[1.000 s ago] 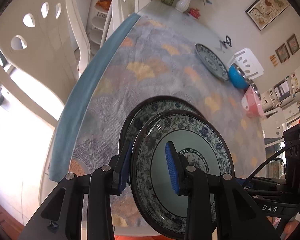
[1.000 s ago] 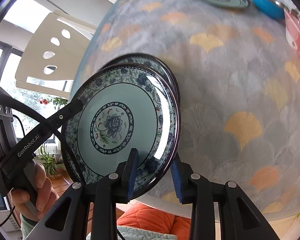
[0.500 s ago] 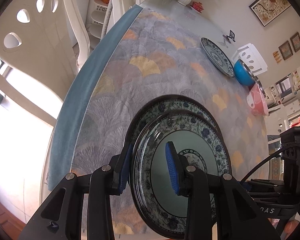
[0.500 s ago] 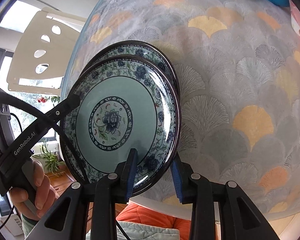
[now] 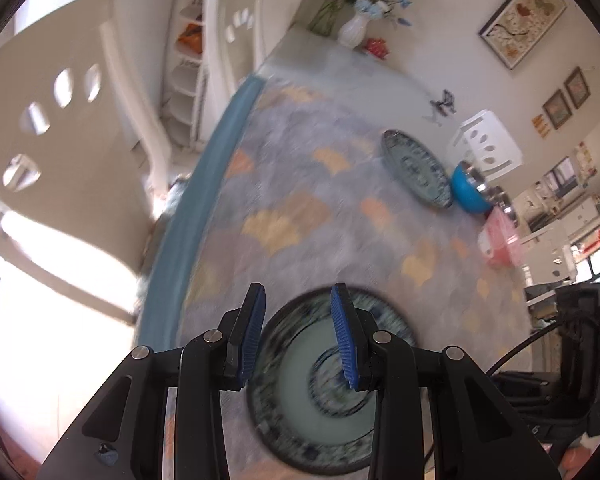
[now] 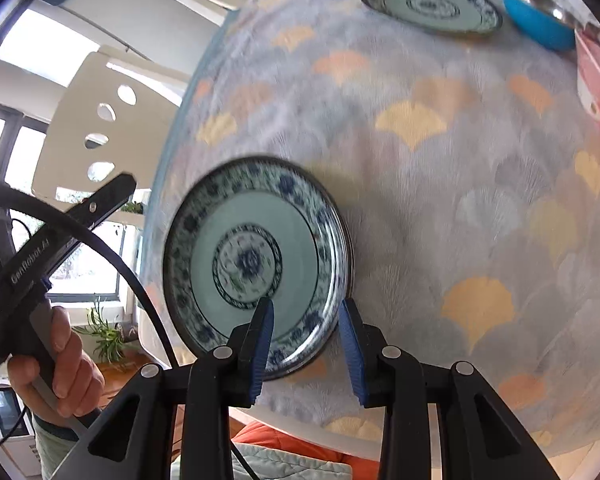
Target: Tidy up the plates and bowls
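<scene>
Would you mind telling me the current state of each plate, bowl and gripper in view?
Top plate: lying flat, stacked on another.
Lower plate: on the tablecloth, underneath.
Far plate: flat, alone, empty.
Blue bowl: upright, next to it.
Pink bowl: partly out of frame.
Left gripper: jaws parted, holding nothing.
Right gripper: jaws astride the stack's near rim; grip unclear.

Stacked plates [image 6: 256, 260] near table [image 6: 440, 200] edge; single plate [image 6: 430, 4] beside bowl [image 6: 538, 20]

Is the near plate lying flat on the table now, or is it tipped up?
Flat. In the right wrist view the near plate lies face up on the tablecloth, apparently atop another plate; neither gripper holds it.
</scene>
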Demonstrator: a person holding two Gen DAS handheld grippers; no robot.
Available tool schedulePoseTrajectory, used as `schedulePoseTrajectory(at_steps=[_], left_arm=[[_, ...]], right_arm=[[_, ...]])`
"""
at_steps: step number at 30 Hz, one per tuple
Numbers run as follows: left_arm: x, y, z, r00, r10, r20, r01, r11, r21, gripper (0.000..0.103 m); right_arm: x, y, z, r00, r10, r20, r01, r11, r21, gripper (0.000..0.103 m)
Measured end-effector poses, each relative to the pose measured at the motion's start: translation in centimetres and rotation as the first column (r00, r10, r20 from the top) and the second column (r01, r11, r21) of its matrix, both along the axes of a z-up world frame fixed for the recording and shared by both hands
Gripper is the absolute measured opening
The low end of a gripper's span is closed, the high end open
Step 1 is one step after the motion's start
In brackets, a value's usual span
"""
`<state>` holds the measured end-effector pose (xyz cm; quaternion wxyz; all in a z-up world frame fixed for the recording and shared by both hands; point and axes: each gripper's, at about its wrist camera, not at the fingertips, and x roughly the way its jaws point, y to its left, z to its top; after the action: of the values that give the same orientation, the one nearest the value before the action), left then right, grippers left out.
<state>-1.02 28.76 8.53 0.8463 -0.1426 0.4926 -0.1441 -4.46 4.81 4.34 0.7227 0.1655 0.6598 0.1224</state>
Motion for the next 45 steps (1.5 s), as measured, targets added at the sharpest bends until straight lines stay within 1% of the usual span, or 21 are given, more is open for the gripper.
schedulePoseTrajectory(at_steps=[2, 6, 11, 17, 19, 21, 23, 26, 27, 29, 31, 32, 34, 35, 36, 37, 38, 39, 40, 42, 45], left_arm=[[0.9, -1.1, 1.0, 0.999, -0.033, 0.022, 0.033, 0.999, -0.010, 0.030], [2.8, -3.9, 3.0, 0.990, -0.124, 0.074, 0.123, 0.992, 0.008, 0.030], [4.7, -6.7, 3.8, 0.974, -0.205, 0.099, 0.205, 0.979, 0.015, 0.030], [7.0, -9.2, 4.0, 0.955, -0.278, 0.099, 0.276, 0.960, 0.037, 0.030], [7.7, -9.7, 4.2, 0.950, -0.295, 0.105, 0.293, 0.955, 0.036, 0.030], [8.5, -10.2, 4.4, 0.944, -0.308, 0.117, 0.306, 0.951, 0.038, 0.030], [9.3, -10.6, 4.6, 0.939, -0.323, 0.121, 0.321, 0.947, 0.034, 0.030], [10.3, -11.3, 4.5, 0.932, -0.341, 0.121, 0.339, 0.940, 0.034, 0.030], [10.6, -11.4, 4.4, 0.931, -0.344, 0.119, 0.342, 0.939, 0.033, 0.030], [10.9, -11.5, 4.1, 0.932, -0.345, 0.111, 0.344, 0.939, 0.029, 0.030], [11.3, -11.5, 3.6, 0.935, -0.341, 0.098, 0.341, 0.940, 0.024, 0.030], [11.5, -11.4, 3.3, 0.936, -0.341, 0.090, 0.340, 0.940, 0.021, 0.030], [11.7, -11.2, 2.9, 0.938, -0.337, 0.078, 0.337, 0.941, 0.021, 0.030], [11.8, -11.1, 2.7, 0.939, -0.335, 0.073, 0.334, 0.942, 0.020, 0.031], [11.9, -10.9, 2.6, 0.942, -0.328, 0.067, 0.328, 0.945, 0.013, 0.034], [12.1, -10.7, 2.4, 0.945, -0.320, 0.064, 0.320, 0.947, 0.005, 0.035], [12.3, -10.4, 2.3, 0.951, -0.303, 0.056, 0.303, 0.953, -0.007, 0.035], [12.6, -10.1, 2.1, 0.956, -0.291, 0.046, 0.292, 0.956, -0.015, 0.035], [12.7, -10.0, 2.1, 0.957, -0.286, 0.042, 0.287, 0.958, -0.016, 0.035], [13.0, -9.8, 1.9, 0.959, -0.279, 0.038, 0.279, 0.960, 0.005, 0.035], [13.2, -9.9, 2.0, 0.958, -0.282, 0.044, 0.280, 0.959, 0.039, 0.035]], right_arm=[[0.3, -0.4, 0.5, 1.000, -0.017, 0.017, 0.017, 1.000, 0.005, 0.032], [1.2, -2.6, 0.9, 0.995, -0.087, 0.047, 0.087, 0.996, -0.005, 0.032], [2.1, -5.6, 1.2, 0.979, -0.162, 0.123, 0.176, 0.978, -0.109, 0.032], [2.8, -8.5, 1.0, 0.954, -0.234, 0.186, 0.265, 0.951, -0.160, 0.032], [3.3, -9.2, 0.5, 0.943, -0.247, 0.224, 0.290, 0.938, -0.188, 0.032], [3.8, -9.4, -0.2, 0.934, -0.237, 0.269, 0.304, 0.921, -0.245, 0.032], [4.6, -9.4, -1.5, 0.935, -0.199, 0.295, 0.289, 0.907, -0.306, 0.032], [6.0, -9.5, -3.6, 0.943, -0.136, 0.304, 0.251, 0.889, -0.383, 0.032], [6.4, -9.6, -4.4, 0.947, -0.127, 0.295, 0.241, 0.890, -0.388, 0.032], [7.0, -10.2, -5.5, 0.947, -0.147, 0.285, 0.247, 0.901, -0.356, 0.033], [7.0, -10.8, -5.8, 0.929, -0.173, 0.327, 0.284, 0.900, -0.330, 0.034], [7.0, -10.9, -5.8, 0.928, -0.173, 0.330, 0.285, 0.901, -0.328, 0.036], [7.0, -10.6, -5.8, 0.927, -0.151, 0.343, 0.273, 0.899, -0.342, 0.047], [7.0, -10.3, -5.9, 0.928, -0.130, 0.349, 0.262, 0.894, -0.364, 0.062], [7.0, -10.0, -6.2, 0.928, -0.105, 0.358, 0.255, 0.879, -0.403, 0.077], [7.0, -10.0, -6.4, 0.924, -0.097, 0.370, 0.263, 0.864, -0.430, 0.083], [6.9, -10.3, -6.6, 0.917, -0.096, 0.387, 0.277, 0.852, -0.445, 0.093], [6.6, -10.7, -6.7, 0.914, -0.103, 0.393, 0.286, 0.850, -0.442, 0.101], [6.6, -11.3, -7.0, 0.911, -0.123, 0.394, 0.298, 0.856, -0.422, 0.103], [6.6, -12.4, -7.2, 0.909, -0.176, 0.378, 0.320, 0.877, -0.359, 0.103], [6.4, -12.0, -7.1, 0.905, -0.139, 0.402, 0.307, 0.867, -0.391, 0.103]])
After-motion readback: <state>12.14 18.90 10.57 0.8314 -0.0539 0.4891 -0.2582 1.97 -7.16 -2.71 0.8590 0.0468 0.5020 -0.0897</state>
